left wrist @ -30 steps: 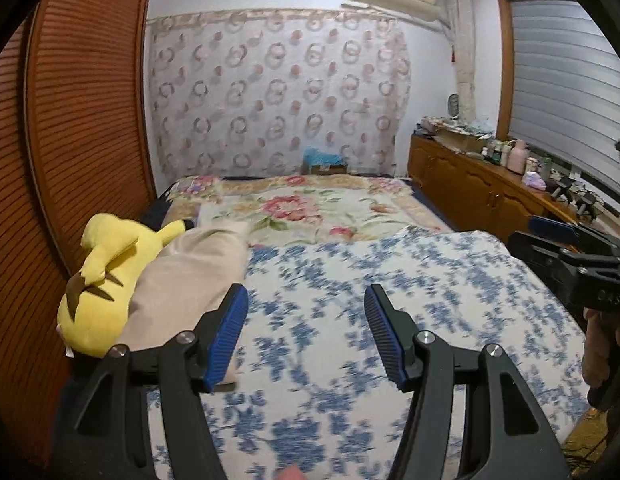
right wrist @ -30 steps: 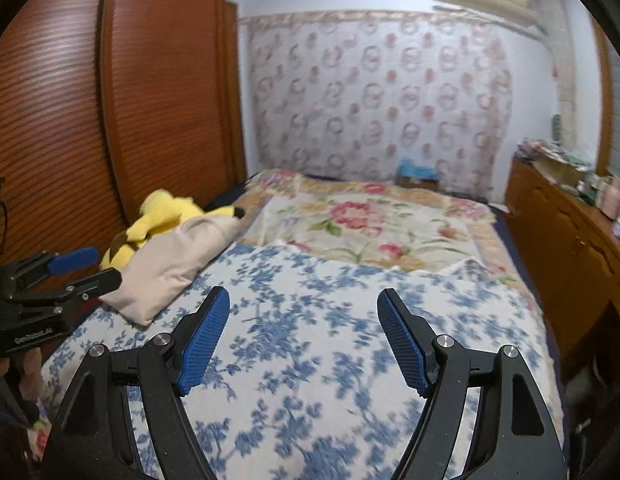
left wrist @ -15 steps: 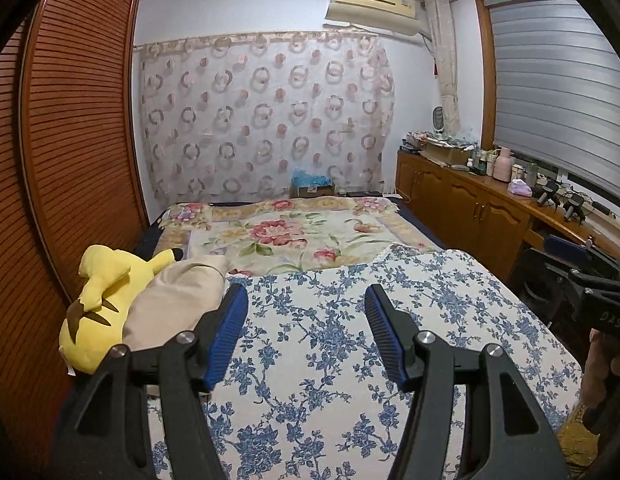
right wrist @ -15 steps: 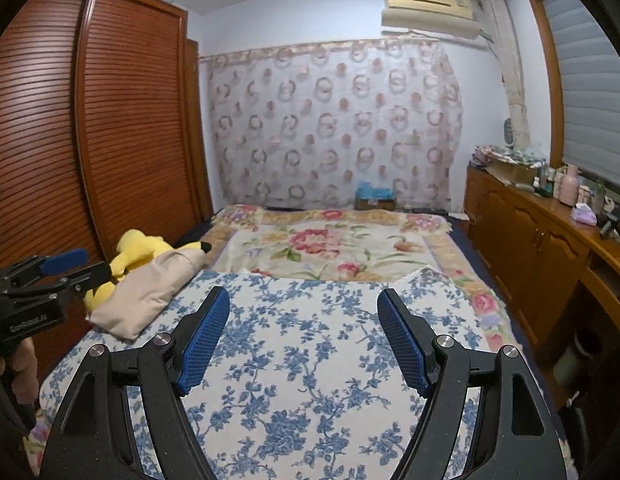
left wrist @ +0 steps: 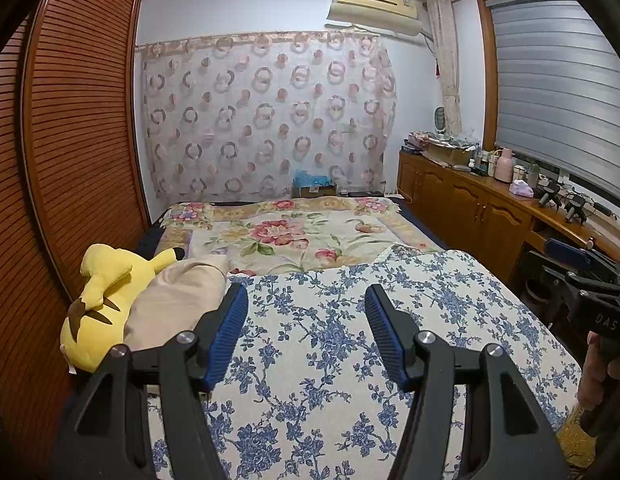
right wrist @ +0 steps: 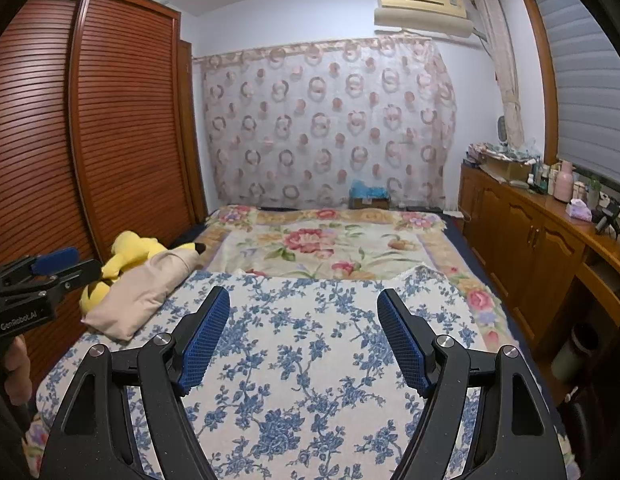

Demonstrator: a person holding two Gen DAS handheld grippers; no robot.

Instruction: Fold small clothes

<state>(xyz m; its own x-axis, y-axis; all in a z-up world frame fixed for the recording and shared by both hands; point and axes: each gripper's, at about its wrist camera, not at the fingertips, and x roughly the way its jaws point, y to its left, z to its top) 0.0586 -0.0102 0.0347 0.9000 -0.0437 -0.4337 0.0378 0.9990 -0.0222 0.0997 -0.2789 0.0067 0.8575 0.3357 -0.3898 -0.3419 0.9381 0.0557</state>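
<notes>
While over bedspread (left wrist: 310, 344): both claws empty.

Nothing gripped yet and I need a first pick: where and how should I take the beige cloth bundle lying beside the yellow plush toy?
Probably the left gripper, open, from the bed's near end. Pinch the near corner of the beige bundle where it lies flat on the blue floral cover; its far end leans on the yellow plush.

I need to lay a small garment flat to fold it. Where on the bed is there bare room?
The blue-flowered cover lies bare ahead of both open grippers, up to the pink-flowered blanket, which is bare too. Crowded: the left edge, with the beige pillow and yellow plush toy against the wardrobe.
</notes>
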